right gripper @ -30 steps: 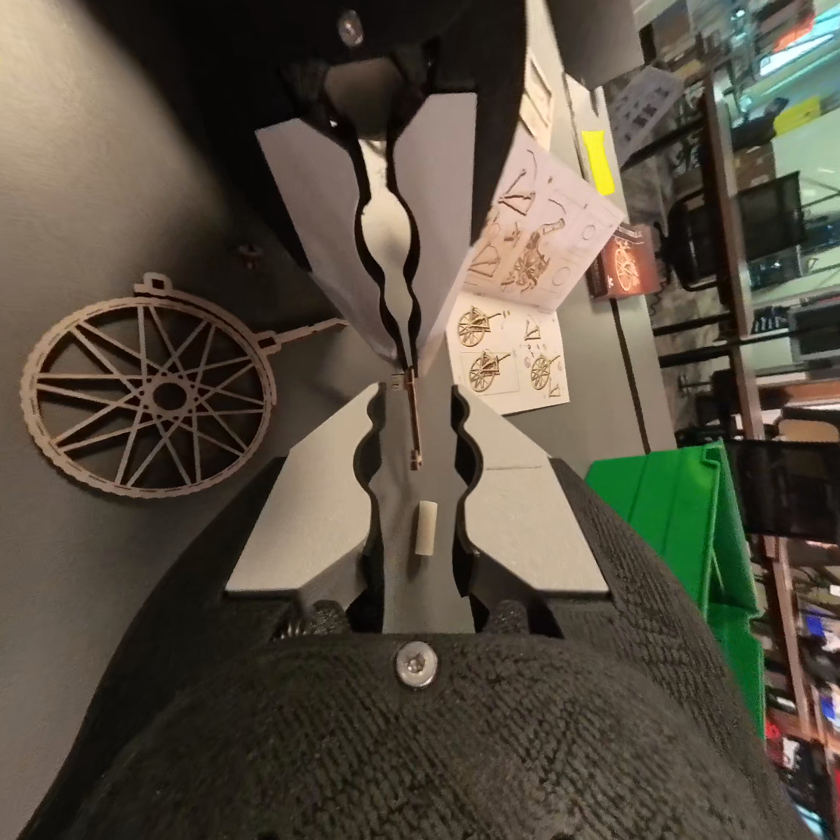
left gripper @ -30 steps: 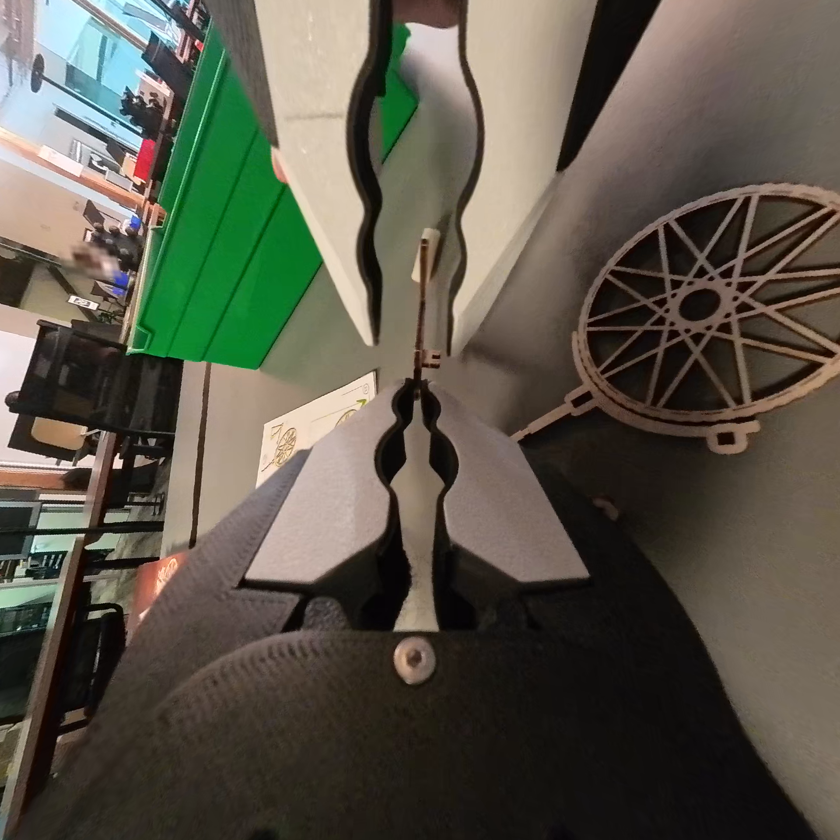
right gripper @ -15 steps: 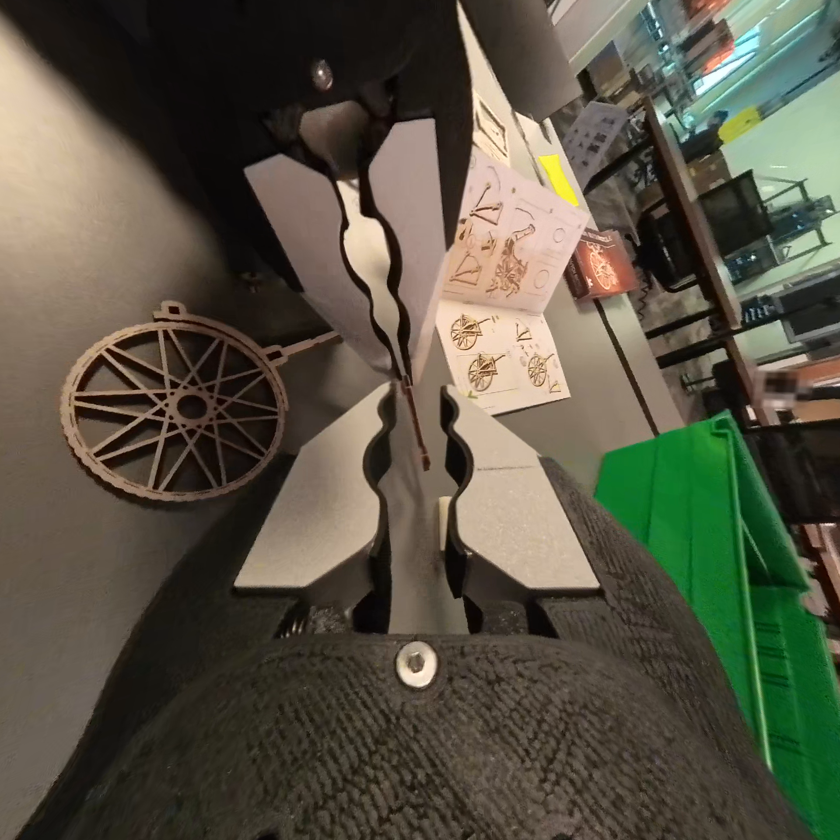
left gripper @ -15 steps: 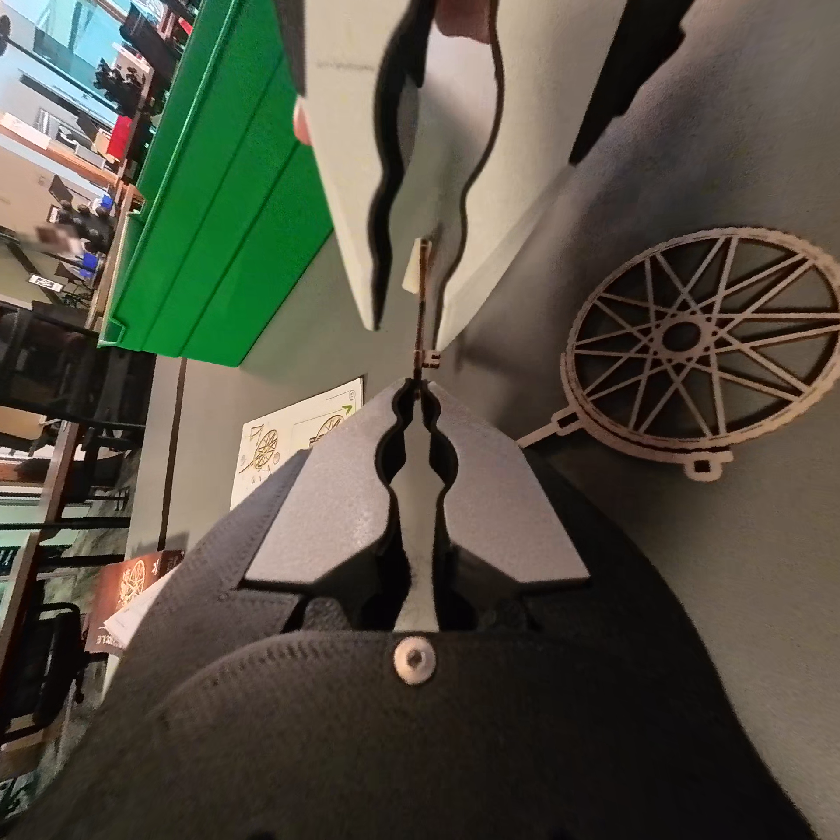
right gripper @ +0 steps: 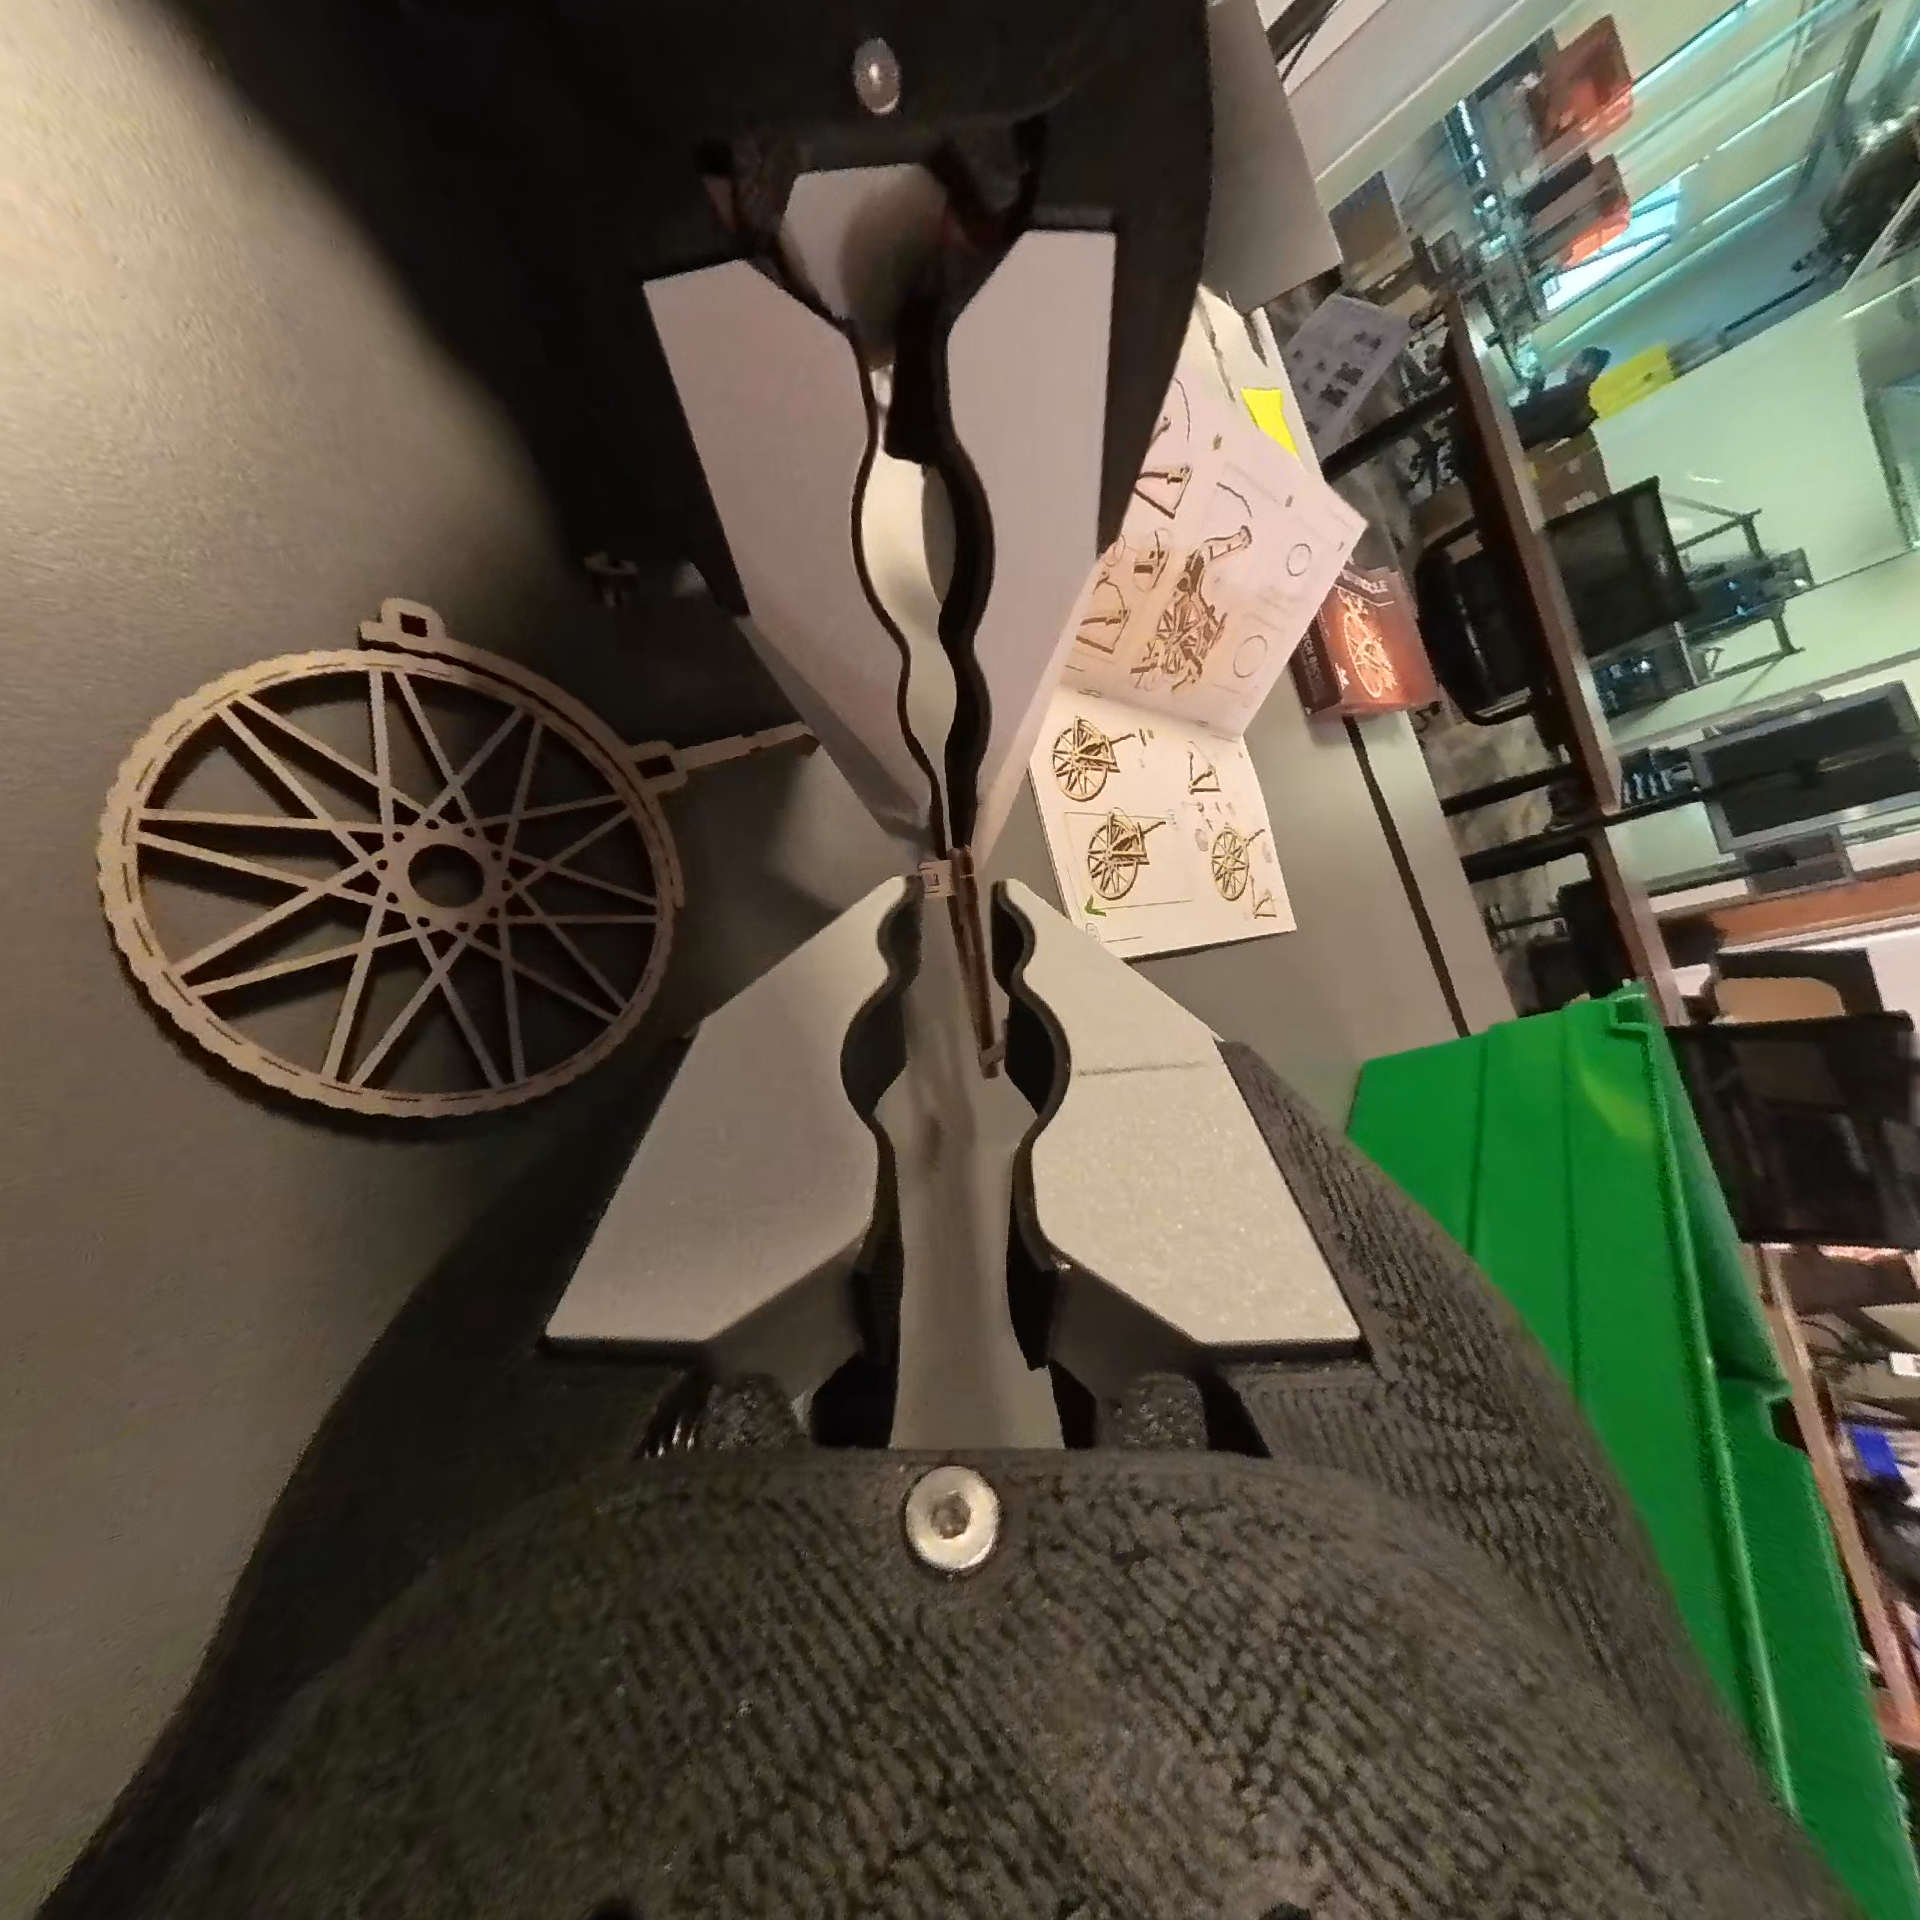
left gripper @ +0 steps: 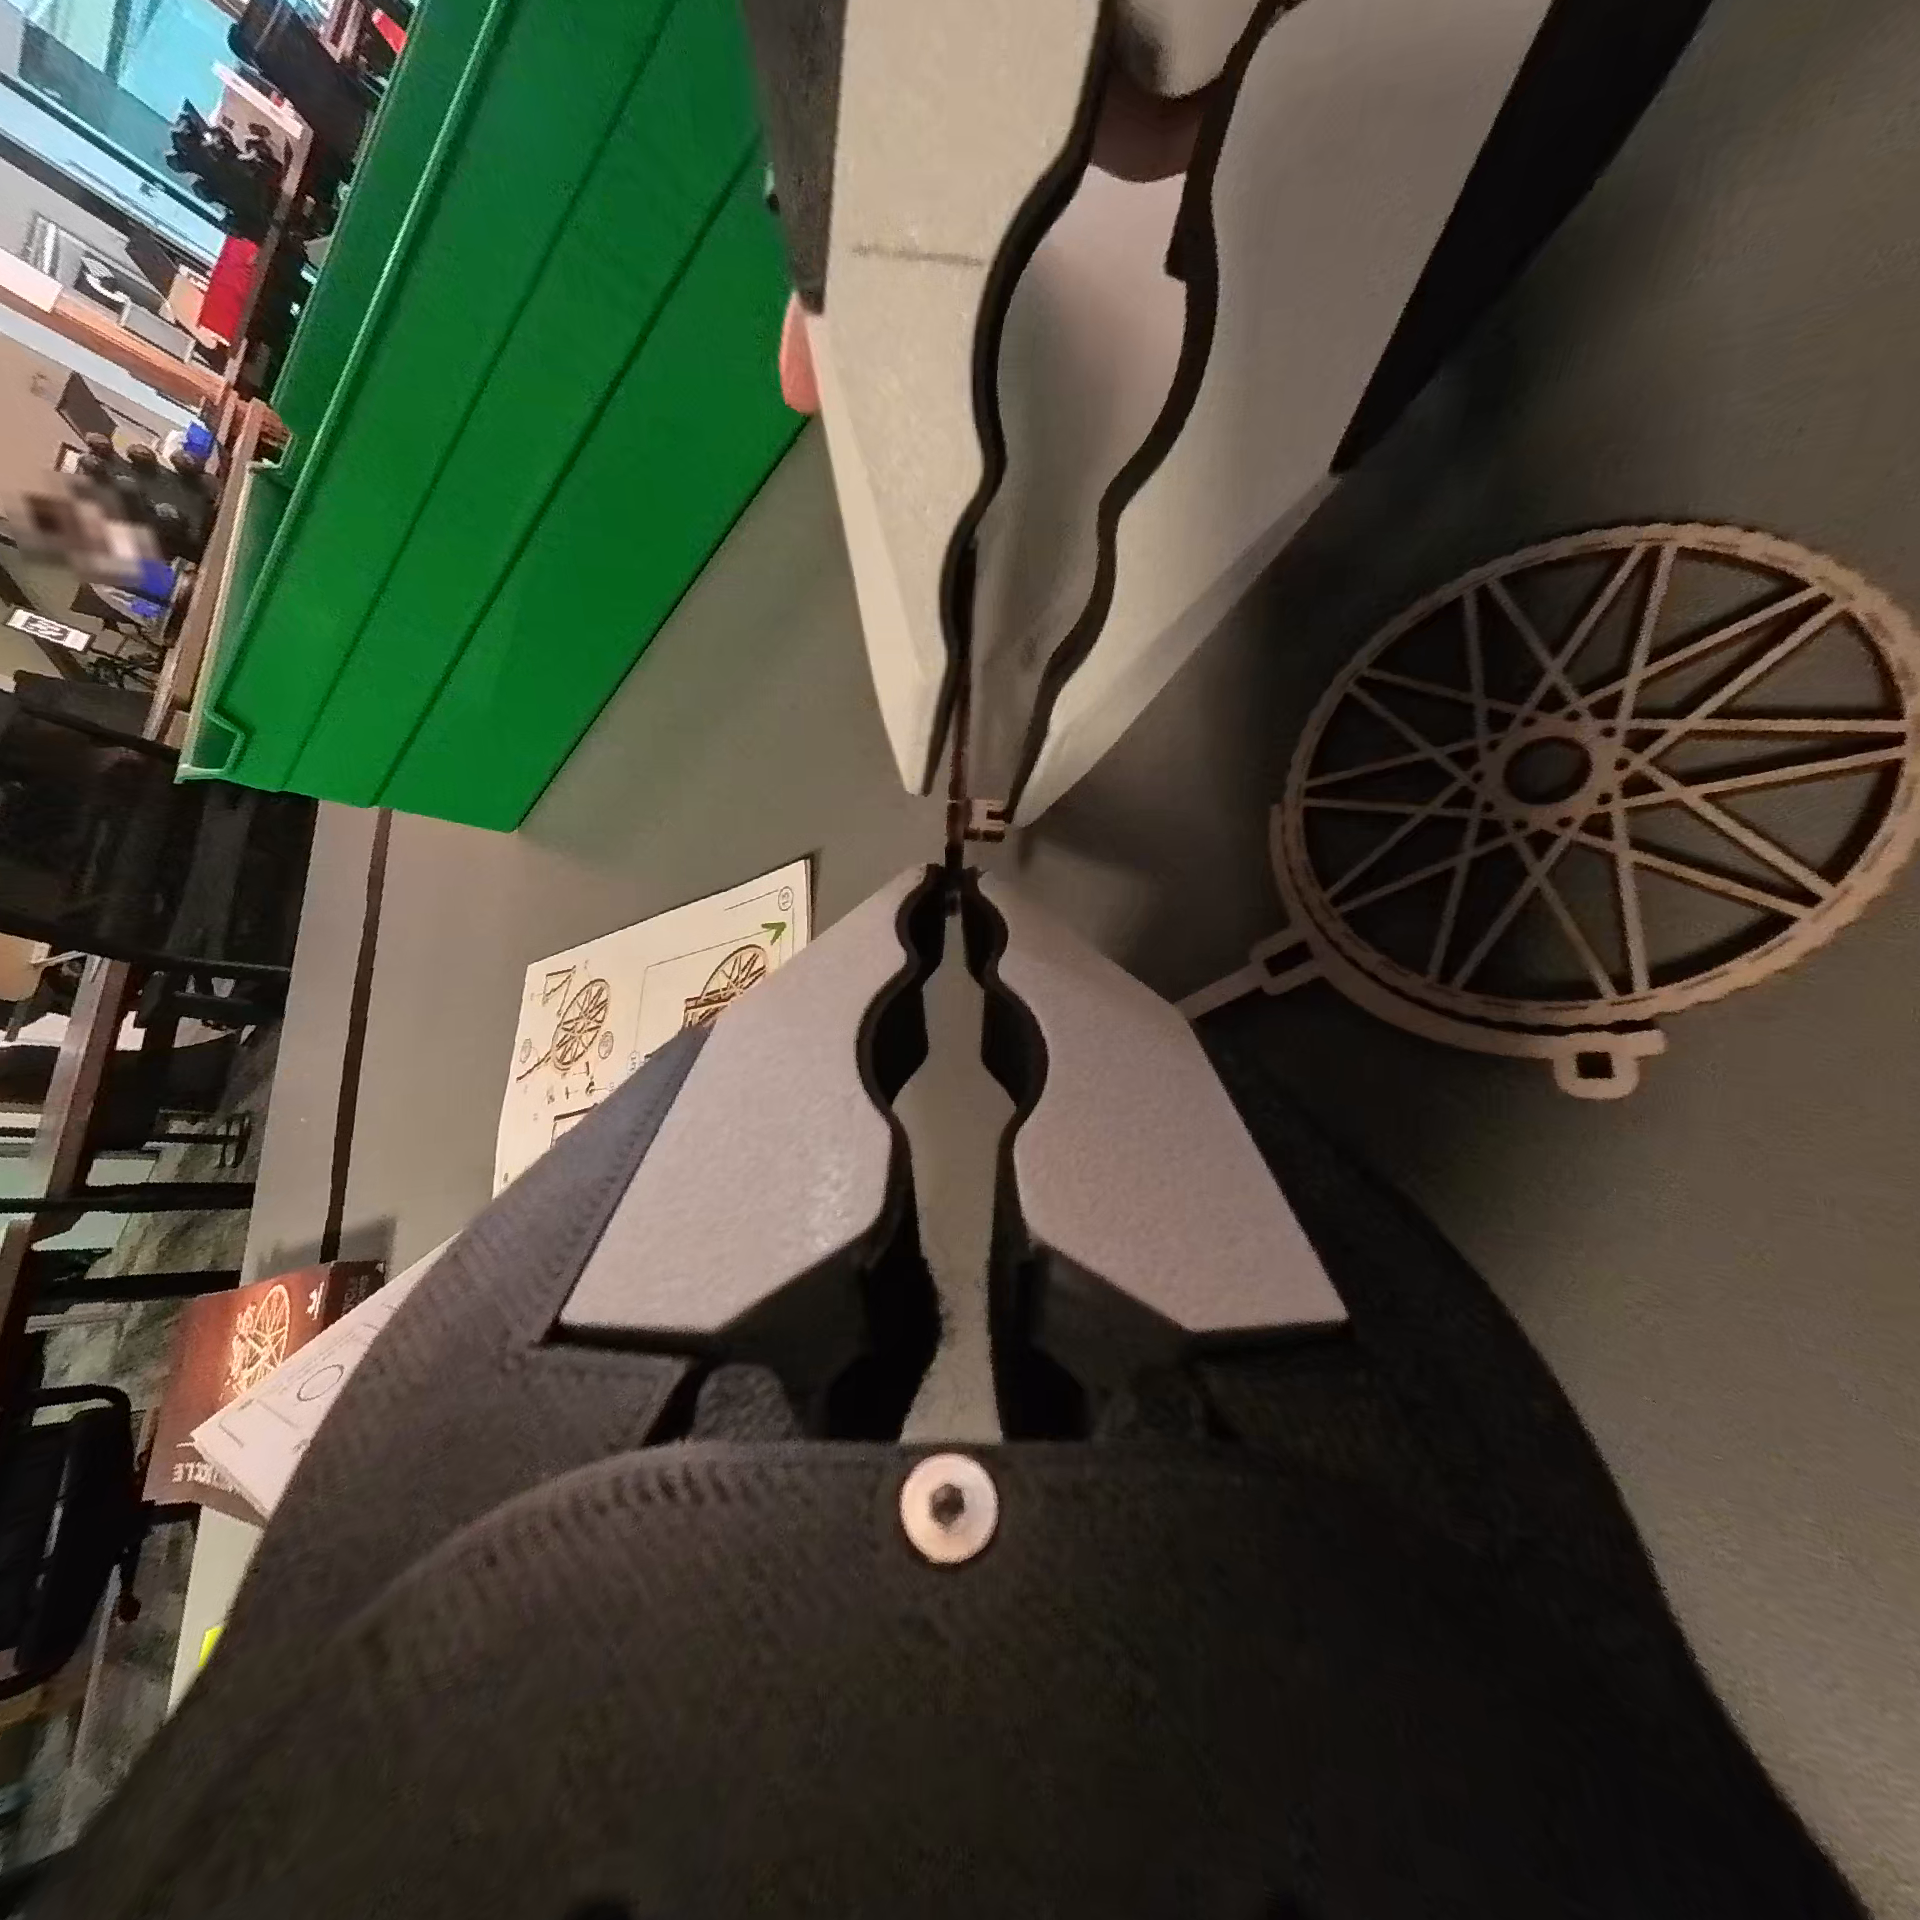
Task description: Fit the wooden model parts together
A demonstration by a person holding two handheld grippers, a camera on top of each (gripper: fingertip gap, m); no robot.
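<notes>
A thin wooden strip (right gripper: 971, 956) with a small cross tab (left gripper: 982, 821) runs between my two grippers, held above the grey table (left gripper: 1714, 1351). My left gripper (left gripper: 951, 899) is shut on one end of the strip; it also shows in the right wrist view (right gripper: 951, 831). My right gripper (right gripper: 951, 904) faces it tip to tip. Its jaws stand narrowly apart around the strip, which lies against its right finger. It also shows in the left wrist view (left gripper: 977, 790). A wooden spoked wheel (left gripper: 1299, 831) lies flat on the table beside the grippers, also in the right wrist view (right gripper: 116, 862).
A green bin (left gripper: 499, 468) stands at the table's edge, also in the right wrist view (right gripper: 1558, 1195). Printed instruction sheets (right gripper: 1174, 862) and a brown box (right gripper: 1361, 644) lie beyond the grippers. Chairs and shelves stand past the table. The tips of both grippers are at nearly the same place. The wooden spoked wheel (left gripper: 1299, 831) lies around 5 cm away from my right fingertips. Seen from the right wrist view (right gripper: 644, 870) as well.
My right gripper's jaws have narrowed around the strip and slid farther along it toward the left gripper. The small white piece seen between its fingers no longer shows.
</notes>
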